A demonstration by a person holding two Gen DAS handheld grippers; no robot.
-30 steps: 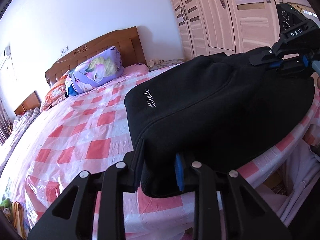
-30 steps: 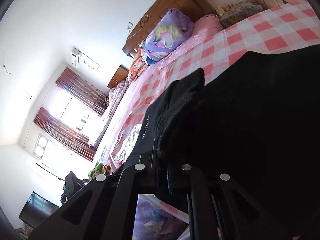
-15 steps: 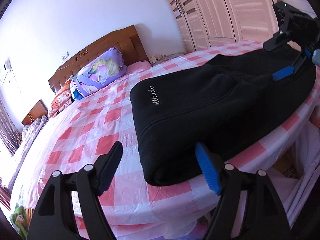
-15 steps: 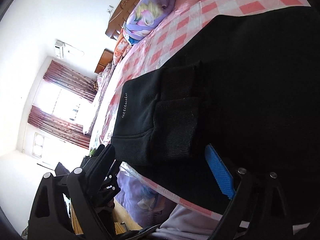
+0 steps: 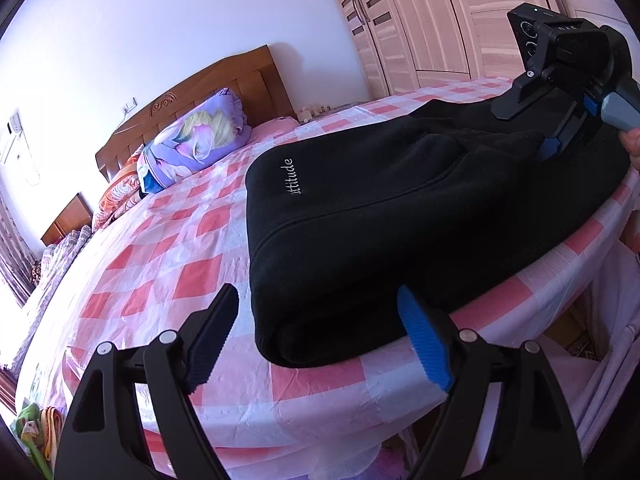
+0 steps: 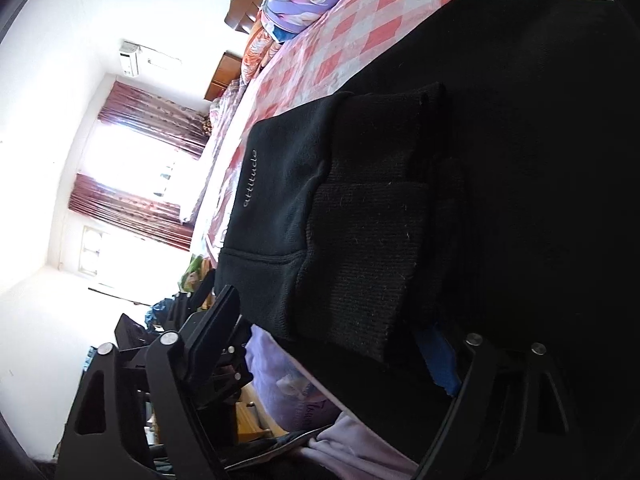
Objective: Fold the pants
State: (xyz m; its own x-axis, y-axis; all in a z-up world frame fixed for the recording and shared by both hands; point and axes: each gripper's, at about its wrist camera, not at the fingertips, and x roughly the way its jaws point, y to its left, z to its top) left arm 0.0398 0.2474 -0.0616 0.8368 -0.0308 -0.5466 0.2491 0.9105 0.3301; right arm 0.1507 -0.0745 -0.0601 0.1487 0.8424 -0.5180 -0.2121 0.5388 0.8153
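The black pants (image 5: 400, 216) lie folded on the pink checked bed (image 5: 192, 248), close to its front edge, with white "attitude" lettering on top. Their ribbed cuffs (image 6: 368, 256) rest on the upper layer. My left gripper (image 5: 318, 344) stands open just short of the folded end, touching nothing. My right gripper (image 6: 326, 344) is open too, its fingers on either side of the cuff end without clamping it. The left wrist view shows the right gripper (image 5: 528, 130) over the far right end of the pants, with part of a hand (image 5: 631, 142) behind it.
A purple pillow (image 5: 196, 140) and a wooden headboard (image 5: 208, 84) are at the far end of the bed. Wardrobe doors (image 5: 440, 20) stand behind at the right. The sheet drops off the bed edge (image 5: 400, 408) right in front. Curtains (image 6: 136, 208) and clutter lie beyond.
Both grippers were shut on the pants a second ago. Both have opened, let go, and drawn back a little. The pants have settled flat on the bed.
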